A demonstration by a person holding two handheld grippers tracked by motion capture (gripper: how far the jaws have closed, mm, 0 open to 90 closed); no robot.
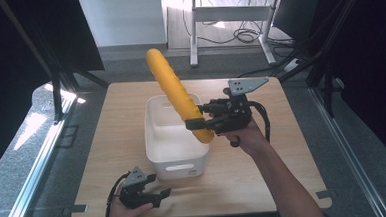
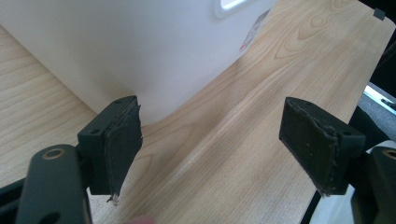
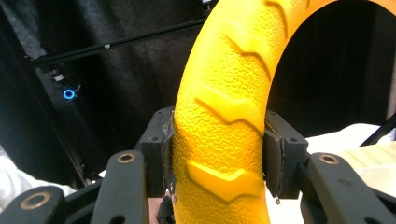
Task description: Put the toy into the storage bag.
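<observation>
Wooden worktop carries a white bin; above its right rim the right tongs clamp a yellow ridged ring near its lower edge, so the ring risks pivoting in the pads or clipping the rim. Right forearm reaches in from below, tongs pointing left, while the left tongs rest wide and empty on the worktop beside the bin's near wall.

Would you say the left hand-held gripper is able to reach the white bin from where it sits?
Probably yes: the left hand-held gripper rests open on the table right beside the white bin, with bare wood between them.
</observation>
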